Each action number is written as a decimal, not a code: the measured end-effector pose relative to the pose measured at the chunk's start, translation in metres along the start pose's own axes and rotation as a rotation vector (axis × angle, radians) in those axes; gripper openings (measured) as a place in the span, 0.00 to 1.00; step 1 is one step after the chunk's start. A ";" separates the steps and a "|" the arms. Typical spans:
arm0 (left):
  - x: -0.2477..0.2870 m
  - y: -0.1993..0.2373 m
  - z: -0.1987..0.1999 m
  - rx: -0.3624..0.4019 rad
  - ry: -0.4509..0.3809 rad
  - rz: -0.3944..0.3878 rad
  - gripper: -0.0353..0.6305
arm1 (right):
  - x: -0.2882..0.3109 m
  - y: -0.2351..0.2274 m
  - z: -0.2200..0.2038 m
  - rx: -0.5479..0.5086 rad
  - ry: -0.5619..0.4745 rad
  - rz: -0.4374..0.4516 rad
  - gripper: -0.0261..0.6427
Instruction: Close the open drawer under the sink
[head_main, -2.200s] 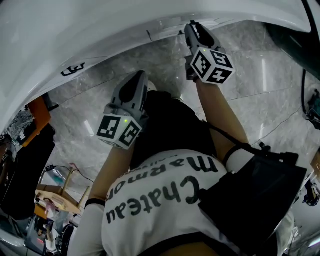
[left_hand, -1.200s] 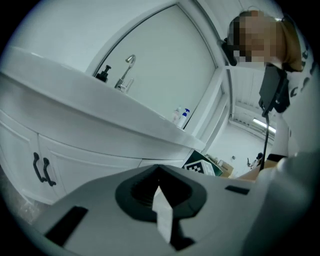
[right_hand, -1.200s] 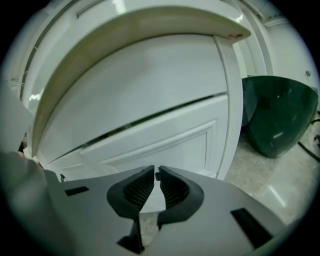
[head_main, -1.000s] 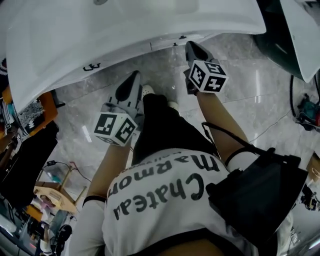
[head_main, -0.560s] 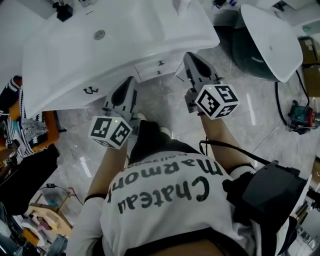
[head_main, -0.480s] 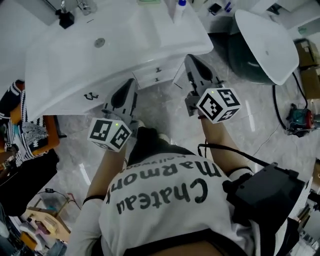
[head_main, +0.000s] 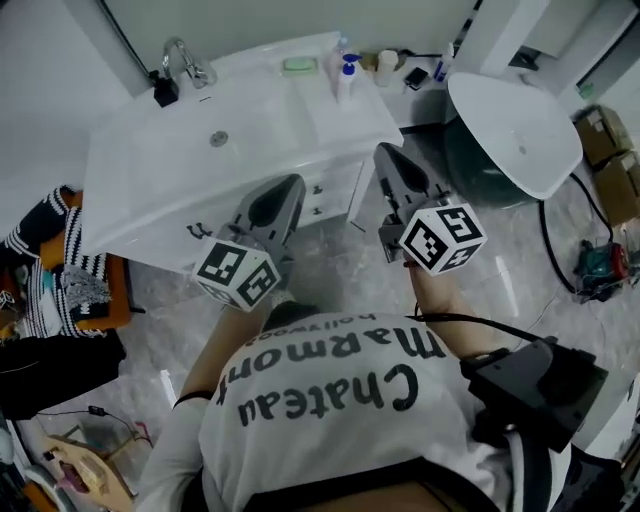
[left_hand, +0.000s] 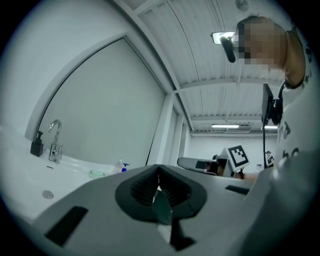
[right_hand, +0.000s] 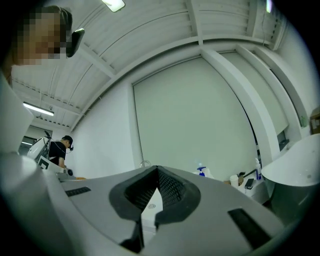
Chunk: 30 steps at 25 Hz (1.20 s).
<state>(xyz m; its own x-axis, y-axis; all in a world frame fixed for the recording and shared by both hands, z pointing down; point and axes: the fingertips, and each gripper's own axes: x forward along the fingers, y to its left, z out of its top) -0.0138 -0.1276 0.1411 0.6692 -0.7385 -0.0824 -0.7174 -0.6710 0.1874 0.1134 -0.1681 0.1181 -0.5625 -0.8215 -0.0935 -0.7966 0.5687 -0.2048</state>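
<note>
The white sink counter (head_main: 300, 115) fills the upper left of the head view. Its drawer fronts (head_main: 325, 190) with small dark handles show just below the counter's front edge, and none stands out from the others. My left gripper (head_main: 290, 183) is shut and empty, held level in front of those drawers and apart from them. Over the floor to the right of the cabinet, my right gripper (head_main: 383, 150) is also shut with nothing in it. In the left gripper view the left gripper's (left_hand: 159, 172) jaws meet; in the right gripper view the right gripper's (right_hand: 157, 171) do too.
A tap (head_main: 185, 60), a green soap (head_main: 298, 65) and bottles (head_main: 345, 75) stand at the counter's back. A large white round basin on a dark base (head_main: 510, 130) is at the right. Striped clothes (head_main: 50, 270) lie left; cables (head_main: 600, 265) run over the marble floor.
Both grippers have risen from low under the counter's edge to about drawer height. The view has lifted too, so the whole sink top now shows.
</note>
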 end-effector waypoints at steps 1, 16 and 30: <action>-0.001 -0.002 0.003 0.009 -0.005 0.000 0.06 | -0.002 0.002 0.003 -0.006 -0.001 0.005 0.06; -0.017 -0.013 0.023 0.070 -0.035 0.042 0.07 | -0.015 0.017 0.005 -0.008 0.010 0.051 0.06; -0.024 0.004 0.029 0.079 -0.041 0.091 0.07 | -0.001 0.024 0.003 -0.028 0.016 0.072 0.06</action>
<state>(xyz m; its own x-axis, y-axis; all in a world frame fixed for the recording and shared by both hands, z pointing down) -0.0383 -0.1142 0.1157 0.5936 -0.7973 -0.1087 -0.7887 -0.6033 0.1180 0.0955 -0.1537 0.1103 -0.6215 -0.7781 -0.0912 -0.7600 0.6271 -0.1711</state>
